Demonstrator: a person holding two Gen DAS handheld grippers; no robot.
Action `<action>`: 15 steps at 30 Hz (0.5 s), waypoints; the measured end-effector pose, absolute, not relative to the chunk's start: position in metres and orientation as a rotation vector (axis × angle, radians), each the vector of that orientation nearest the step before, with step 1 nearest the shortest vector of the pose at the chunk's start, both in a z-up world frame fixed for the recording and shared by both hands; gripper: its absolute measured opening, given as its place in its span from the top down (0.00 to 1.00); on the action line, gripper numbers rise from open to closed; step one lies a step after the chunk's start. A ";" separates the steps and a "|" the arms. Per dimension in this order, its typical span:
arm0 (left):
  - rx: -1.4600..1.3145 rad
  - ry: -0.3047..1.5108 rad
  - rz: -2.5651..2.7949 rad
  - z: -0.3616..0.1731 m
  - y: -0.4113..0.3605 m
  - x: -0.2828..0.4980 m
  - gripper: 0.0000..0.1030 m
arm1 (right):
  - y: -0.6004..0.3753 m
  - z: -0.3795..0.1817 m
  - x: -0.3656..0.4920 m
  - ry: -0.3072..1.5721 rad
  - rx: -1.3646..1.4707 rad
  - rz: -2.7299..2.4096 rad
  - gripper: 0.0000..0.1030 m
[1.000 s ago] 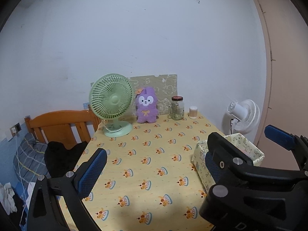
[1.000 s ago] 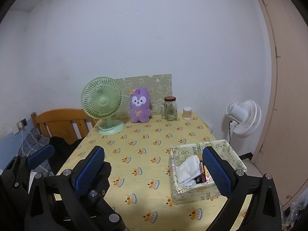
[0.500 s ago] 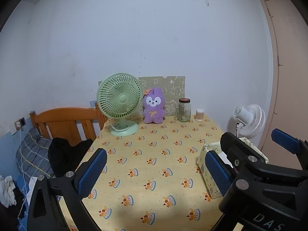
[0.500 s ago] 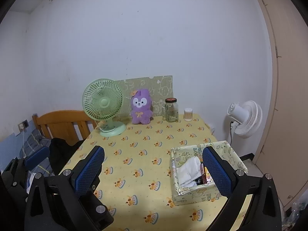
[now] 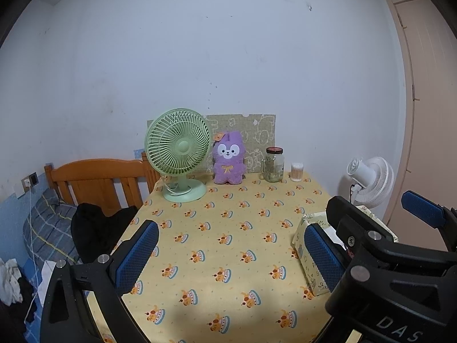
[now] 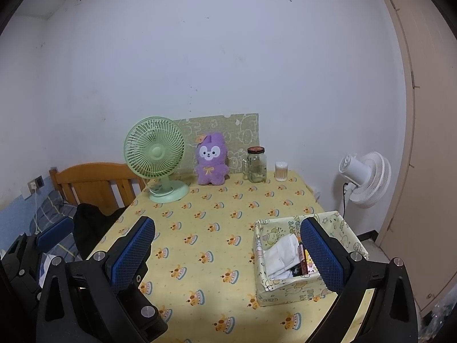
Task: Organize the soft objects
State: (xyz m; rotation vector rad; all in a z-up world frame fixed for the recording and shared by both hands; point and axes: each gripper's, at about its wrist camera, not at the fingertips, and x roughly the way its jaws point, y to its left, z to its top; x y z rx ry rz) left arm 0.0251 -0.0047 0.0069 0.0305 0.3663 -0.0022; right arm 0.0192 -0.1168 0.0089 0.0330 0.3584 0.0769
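Jaws spread wide and carrying nothing, both grippers hang over the near edge of a desk (image 6: 217, 220) dressed in a yellow cake-print cloth, the left gripper (image 5: 228, 254) and the right gripper (image 6: 228, 254) side by side and aimed at the back wall. Straight ahead of them, well apart across the bare middle of the cloth, a purple plush bunny (image 6: 210, 159) sits upright against a patterned board (image 6: 242, 131), between a green desk fan (image 6: 155, 157) and a lidded glass jar (image 6: 255, 164); a small white container (image 6: 280, 171) stands just beyond the jar. The bunny faces the grippers, its long axis vertical, ears up and feet on the cloth. It lies close to the centre line of both views, so neither side is clearly nearer; a reach from either would likely have to travel forward and close across the body's width. Nearer, below the right gripper's outer finger, an open fabric-covered box (image 6: 285, 291) holds white cloth (image 6: 281, 253) and small packets, and looks the probable destination. Since the box lies to the right, that hand seems better placed for any drop. A white floor fan (image 6: 365, 178) stands beyond the desk's right edge.
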 end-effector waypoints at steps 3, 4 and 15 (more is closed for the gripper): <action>0.031 0.366 -0.001 0.007 -0.004 0.025 0.00 | -0.116 0.009 0.020 0.358 0.032 0.078 0.00; 0.030 0.366 -0.001 0.006 -0.004 0.025 0.00 | -0.116 0.009 0.020 0.358 0.032 0.078 0.00; 0.023 0.376 -0.010 0.005 -0.004 0.028 0.00 | -0.117 0.008 0.022 0.364 0.031 0.072 0.00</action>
